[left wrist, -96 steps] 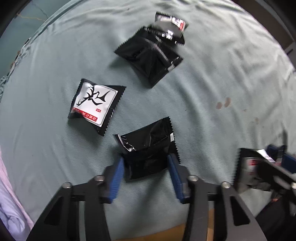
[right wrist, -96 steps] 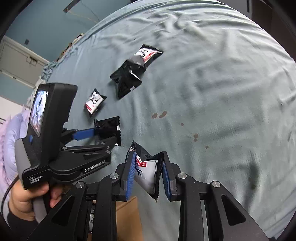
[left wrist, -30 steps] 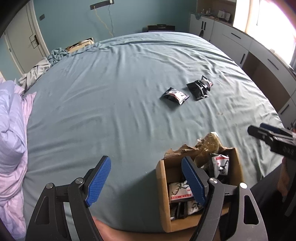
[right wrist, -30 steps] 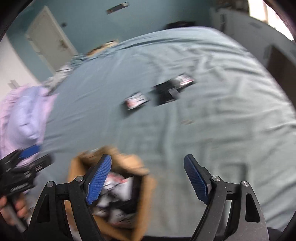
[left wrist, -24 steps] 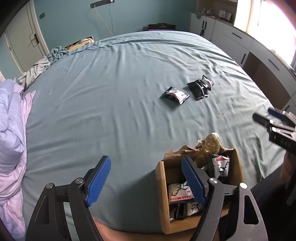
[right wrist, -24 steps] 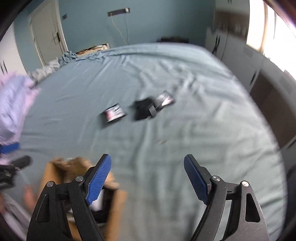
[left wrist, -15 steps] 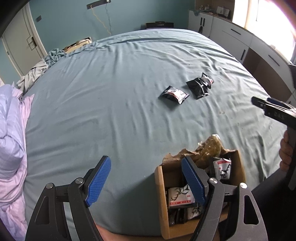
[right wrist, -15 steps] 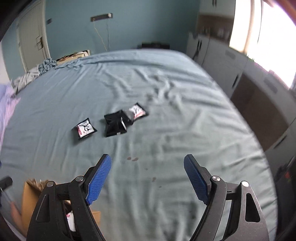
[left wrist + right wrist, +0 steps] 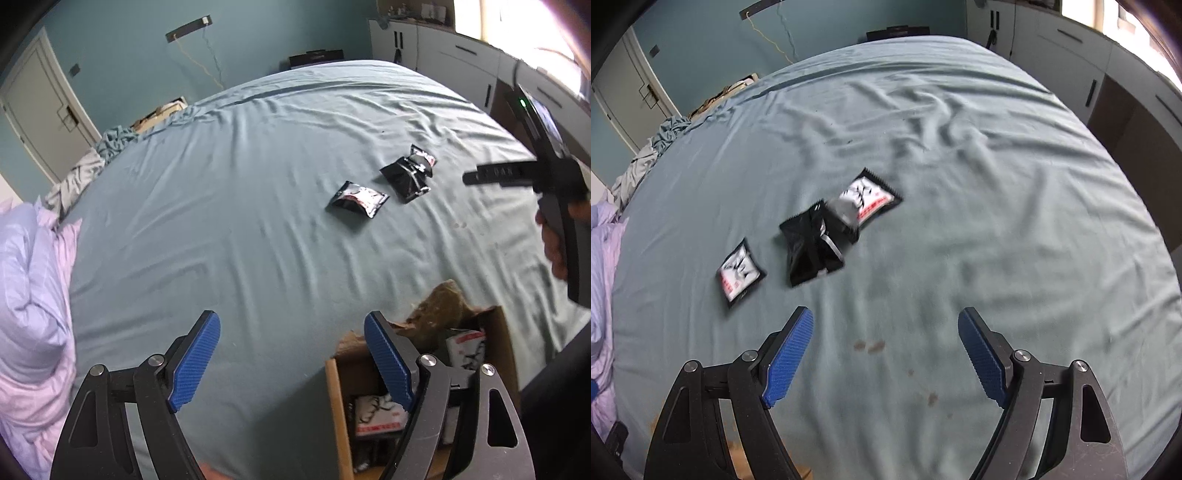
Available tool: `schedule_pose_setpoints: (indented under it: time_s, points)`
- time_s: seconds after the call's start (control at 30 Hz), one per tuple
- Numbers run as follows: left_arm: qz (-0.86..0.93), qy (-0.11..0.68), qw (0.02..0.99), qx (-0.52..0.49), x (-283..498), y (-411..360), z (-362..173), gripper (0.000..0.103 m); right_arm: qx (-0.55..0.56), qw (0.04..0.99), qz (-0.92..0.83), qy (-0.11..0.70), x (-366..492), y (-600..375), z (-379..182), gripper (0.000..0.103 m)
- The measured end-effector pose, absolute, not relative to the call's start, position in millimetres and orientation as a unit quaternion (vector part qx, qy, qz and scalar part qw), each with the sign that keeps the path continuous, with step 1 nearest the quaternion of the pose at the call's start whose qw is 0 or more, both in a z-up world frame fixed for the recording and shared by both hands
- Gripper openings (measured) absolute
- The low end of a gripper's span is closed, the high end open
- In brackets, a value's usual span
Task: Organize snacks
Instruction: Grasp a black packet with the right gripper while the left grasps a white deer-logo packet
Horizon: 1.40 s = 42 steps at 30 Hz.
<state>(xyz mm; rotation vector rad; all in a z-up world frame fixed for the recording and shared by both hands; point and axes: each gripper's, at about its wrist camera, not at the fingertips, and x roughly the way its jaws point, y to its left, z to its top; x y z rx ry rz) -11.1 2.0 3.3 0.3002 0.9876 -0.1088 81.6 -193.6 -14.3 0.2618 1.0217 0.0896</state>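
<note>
— Snack packets: where do they lie?

— Three lie out on the teal bedsheet (image 9: 960,184). A face-up packet (image 9: 740,273) sits nearest the pillows' side; just beside it lies a black packet (image 9: 810,249) with its plain side up, and a third packet (image 9: 864,201) touches that one's far corner, white label showing. More packets (image 9: 376,413) stand inside a cardboard box (image 9: 334,398) at the near edge of the bed, under the left gripper's right finger.

— And the grippers?

— The left gripper (image 9: 291,354) hangs above the sheet and the box's corner, its blue pads spread wide with nothing between them. The right gripper (image 9: 884,356) is over bare sheet, short of the three packets, fingers likewise wide apart and empty. In the left wrist view the right tool shows at the right edge, a hand (image 9: 554,240) wrapped round its grip.

— Anything else about?

— Small brown stains (image 9: 870,346) mark the sheet between the right gripper's fingers. A lilac duvet (image 9: 29,295) is bunched along the left side, a white door (image 9: 40,122) stands in the teal wall beyond, and white cabinets (image 9: 443,48) run along the right.
</note>
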Motion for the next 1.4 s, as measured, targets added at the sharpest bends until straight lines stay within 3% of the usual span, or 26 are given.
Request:
schedule_pose_setpoints:
  time_s: [0.53, 0.6, 0.63, 0.73, 0.87, 1.0, 1.13, 1.27, 1.4]
  points:
    - [-0.061, 0.495, 0.858, 0.12, 12.7, 9.2, -15.0, 0.081, 0.039, 0.864, 0.155, 0.477, 171.1, -105.5, -60.3, 0.08]
    - [-0.051, 0.495, 0.861, 0.108, 14.9, 14.3, -14.8, 0.081, 0.027, 0.86, 0.153, 0.485, 179.8, -95.6, -72.2, 0.068]
    - [-0.04, 0.486, 0.866, 0.105, 14.0, 17.8, -11.9, 0.081, 0.015, 0.856, 0.14, 0.497, 182.7, -94.3, -77.3, 0.042]
    - [-0.008, 0.443, 0.889, 0.115, 8.1, 24.5, 2.1, 0.081, 0.025, 0.859, 0.127, 0.496, 178.6, -100.2, -78.7, 0.037]
    - [-0.003, 0.43, 0.898, 0.096, 5.1, 34.0, 10.6, 0.082, 0.097, 0.851, 0.137, 0.498, 150.0, -131.9, -61.2, 0.036]
    - [-0.003, 0.437, 0.894, 0.102, 3.6, 33.8, 8.5, 0.082, 0.137, 0.871, 0.144, 0.449, 100.7, -168.2, -15.0, 0.036]
    - [-0.024, 0.46, 0.878, 0.13, 3.2, 22.1, 7.7, 0.082, 0.17, 0.873, 0.132, 0.437, 38.3, -195.4, -9.1, 0.036]
    - [-0.098, 0.5, 0.86, 0.032, 9.0, 12.9, 29.5, 0.082, 0.175, 0.866, 0.106, 0.457, -5.1, -204.8, -14.0, 0.036]
    - [-0.112, 0.506, 0.855, 0.002, 38.4, -9.6, 40.4, 0.1, 0.224, 0.855, 0.101, 0.456, -18.0, -222.3, -13.5, 0.036]
